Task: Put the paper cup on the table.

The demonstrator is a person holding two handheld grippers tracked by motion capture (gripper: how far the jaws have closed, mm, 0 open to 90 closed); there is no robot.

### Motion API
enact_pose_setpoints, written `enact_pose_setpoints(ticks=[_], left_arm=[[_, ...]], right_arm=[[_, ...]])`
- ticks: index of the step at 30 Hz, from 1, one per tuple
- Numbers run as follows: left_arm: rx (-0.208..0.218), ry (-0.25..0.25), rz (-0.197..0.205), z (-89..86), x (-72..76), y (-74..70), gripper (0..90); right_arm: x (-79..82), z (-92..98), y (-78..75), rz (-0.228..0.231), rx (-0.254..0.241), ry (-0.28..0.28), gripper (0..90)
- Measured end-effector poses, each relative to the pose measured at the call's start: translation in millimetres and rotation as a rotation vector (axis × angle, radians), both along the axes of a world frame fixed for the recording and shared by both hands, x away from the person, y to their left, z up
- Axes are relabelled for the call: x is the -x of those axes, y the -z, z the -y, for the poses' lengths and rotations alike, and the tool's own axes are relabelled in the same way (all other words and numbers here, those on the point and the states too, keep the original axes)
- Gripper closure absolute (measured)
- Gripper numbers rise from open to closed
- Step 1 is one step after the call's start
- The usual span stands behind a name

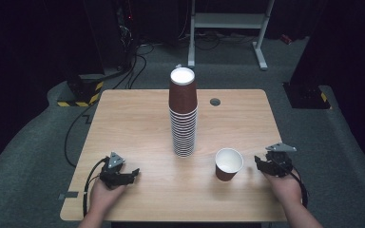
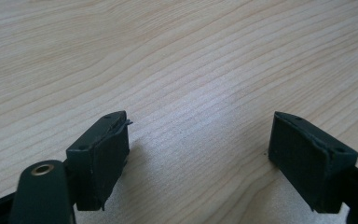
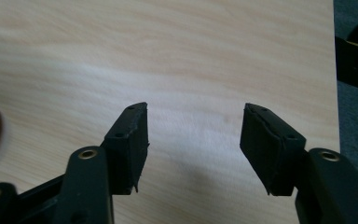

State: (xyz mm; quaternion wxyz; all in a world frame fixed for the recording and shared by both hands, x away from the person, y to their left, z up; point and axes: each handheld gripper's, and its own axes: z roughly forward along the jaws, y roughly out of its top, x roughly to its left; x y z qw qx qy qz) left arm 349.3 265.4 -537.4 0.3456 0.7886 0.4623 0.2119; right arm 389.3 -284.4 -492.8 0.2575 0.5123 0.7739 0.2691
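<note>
Fingers of both the left gripper [image 1: 134, 172] and right gripper [image 1: 258, 163] stand wide, empty. Judged next: the right approaches the cup [image 1: 228, 164] level, gripping mid-wall gently.

A: The table [image 1: 138, 118] is pale wood with fine wavy grain; a small grey disc [image 1: 215, 101] sits in its top.

B: And the cups?

A: The stack [image 1: 183, 114] is reddish brown, its lower part banded with thin white rims. The top cup shows a white base. The single cup [image 1: 228, 164] is the same brown, white inside.

B: The grippers?

A: Left gripper [image 1: 132, 175] and right gripper [image 1: 260, 164] are black, each with a grey plate; brass-coloured rings show at the jaw pivots.

B: The floor?

A: Grey carpet [image 1: 24, 156], with yellow-and-black striped feet [image 1: 81, 97] at the left, perhaps another at the right, too dark to be sure. A white frame [image 1: 228, 21] stands behind.
</note>
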Motion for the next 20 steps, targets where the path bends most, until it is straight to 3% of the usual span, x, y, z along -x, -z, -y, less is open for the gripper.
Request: enact_pose_setpoints(ticks=[5, 7, 10, 12, 20], left_arm=[[-0.002, 0.001, 0.001, 0.0, 0.1, -0.1, 20.8], [0.004, 0.002, -0.006, -0.4, -0.3, -0.1, 20.9], [0.002, 0.000, -0.002, -0.1, -0.1, 0.0, 20.8], [0.001, 0.000, -0.001, 0.1, 0.0, 0.0, 20.9], [0.004, 0.001, -0.005, -0.1, 0.1, 0.0, 20.9]], right_arm=[[6.0, 5.9, 27.5, -0.018, -0.004, 0.024, 32.1], [9.6, 8.9, 33.6, 0.025, -0.041, 0.036, 31.1], [11.9, 12.3, 37.3, 0.041, -0.083, 0.047, 30.7], [11.8, 14.4, 37.6, 0.022, -0.113, 0.057, 28.8], [13.5, 11.6, 37.9, 0.015, -0.115, 0.066, 24.9]])
